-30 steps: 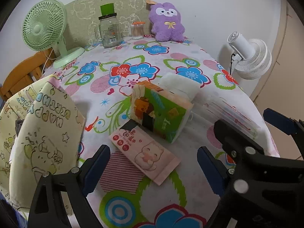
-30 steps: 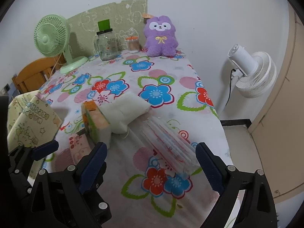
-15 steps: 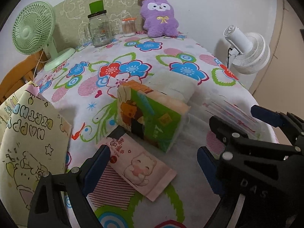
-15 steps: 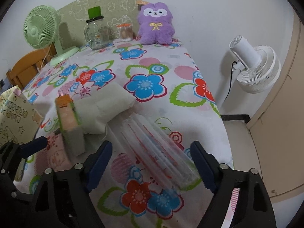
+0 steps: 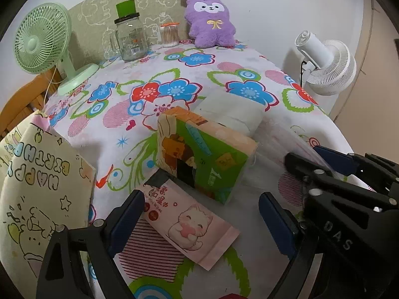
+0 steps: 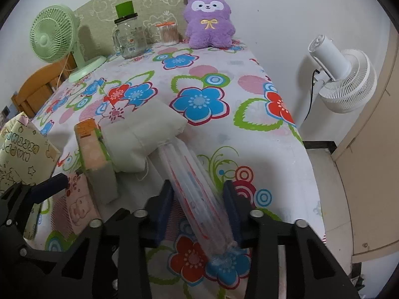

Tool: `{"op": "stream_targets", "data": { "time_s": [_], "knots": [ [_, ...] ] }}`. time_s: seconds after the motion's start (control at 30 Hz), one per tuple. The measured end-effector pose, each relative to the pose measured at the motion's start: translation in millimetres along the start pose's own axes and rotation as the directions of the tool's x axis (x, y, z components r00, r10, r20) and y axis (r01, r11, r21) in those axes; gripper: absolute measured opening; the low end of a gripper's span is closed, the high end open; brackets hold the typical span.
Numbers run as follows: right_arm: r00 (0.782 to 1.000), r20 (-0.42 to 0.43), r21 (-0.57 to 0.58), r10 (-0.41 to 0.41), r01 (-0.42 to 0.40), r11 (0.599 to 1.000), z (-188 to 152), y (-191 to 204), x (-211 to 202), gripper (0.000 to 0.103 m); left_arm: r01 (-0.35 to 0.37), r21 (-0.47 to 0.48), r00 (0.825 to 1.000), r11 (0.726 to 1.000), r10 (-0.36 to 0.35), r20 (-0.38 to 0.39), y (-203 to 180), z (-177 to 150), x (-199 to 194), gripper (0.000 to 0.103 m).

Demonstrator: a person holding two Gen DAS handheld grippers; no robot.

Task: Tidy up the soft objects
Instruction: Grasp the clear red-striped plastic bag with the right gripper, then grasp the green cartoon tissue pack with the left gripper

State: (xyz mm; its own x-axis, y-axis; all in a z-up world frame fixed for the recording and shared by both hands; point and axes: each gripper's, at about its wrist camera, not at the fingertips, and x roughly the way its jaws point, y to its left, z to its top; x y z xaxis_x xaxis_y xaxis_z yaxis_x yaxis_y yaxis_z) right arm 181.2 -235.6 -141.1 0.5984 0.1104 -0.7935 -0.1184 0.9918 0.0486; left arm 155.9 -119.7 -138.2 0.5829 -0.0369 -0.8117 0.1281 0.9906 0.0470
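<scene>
My right gripper (image 6: 198, 199) has its jaws closing on a long clear plastic packet (image 6: 197, 194) with red print; both blue pads press its sides near the table's right edge. My left gripper (image 5: 199, 209) stands open just above a pink wet-wipes pack (image 5: 189, 221), touching nothing. Behind the wipes a green and orange tissue pack (image 5: 204, 159) stands on edge, leaning against a white soft pouch (image 5: 232, 114). A purple plush toy (image 5: 212, 22) sits at the far end of the table. The right gripper (image 5: 324, 164) also shows in the left wrist view.
A cream "Happy Birthday" gift bag (image 5: 37, 186) stands at the left. At the back are a green fan (image 5: 42, 42), a glass jar (image 5: 129, 39) and a cotton-swab jar (image 5: 169, 35). A white fan (image 6: 344, 79) stands on the floor past the floral table's (image 6: 286, 149) right edge.
The right jaws went from wide open around the clear packet to pressed on its sides, and that gripper came lower and closer to it. The left gripper stayed open and near still.
</scene>
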Motion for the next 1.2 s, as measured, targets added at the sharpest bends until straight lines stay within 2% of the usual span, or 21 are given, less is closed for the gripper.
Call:
{"op": "stream_targets", "data": {
  "time_s": [0.03,0.13,0.5,1.0,1.03,1.13,1.2],
  "knots": [
    [1.000,0.008,-0.003,0.002,-0.002,1.000,0,0,-3,0.024,-0.003,-0.001,1.000,1.000,0.003,0.003,0,0,-1,0.093],
    [1.000,0.021,-0.002,0.002,-0.002,1.000,1,1,-11,0.023,-0.010,0.000,1.000,1.000,0.010,0.018,0,3,-4,0.094],
    [0.997,0.071,0.009,0.014,-0.014,1.000,13,3,-25,0.023,-0.017,0.005,0.997,1.000,0.016,0.072,6,21,-6,0.094],
    [0.998,0.055,0.008,0.010,-0.011,1.000,25,13,-13,0.023,0.021,-0.011,0.998,1.000,-0.020,0.053,11,31,16,0.094],
    [0.999,0.053,0.010,0.010,-0.010,1.000,25,13,-13,0.023,0.019,-0.011,0.998,1.000,-0.019,0.056,11,30,16,0.093],
    [0.999,0.048,0.011,0.004,-0.005,1.000,25,15,-11,0.023,0.030,-0.004,0.998,1.000,-0.030,0.053,10,30,16,0.079],
    [0.999,0.046,0.013,0.006,-0.007,1.000,25,16,-11,0.023,0.029,-0.003,0.998,1.000,-0.029,0.055,10,29,15,0.077]
  ]
}}
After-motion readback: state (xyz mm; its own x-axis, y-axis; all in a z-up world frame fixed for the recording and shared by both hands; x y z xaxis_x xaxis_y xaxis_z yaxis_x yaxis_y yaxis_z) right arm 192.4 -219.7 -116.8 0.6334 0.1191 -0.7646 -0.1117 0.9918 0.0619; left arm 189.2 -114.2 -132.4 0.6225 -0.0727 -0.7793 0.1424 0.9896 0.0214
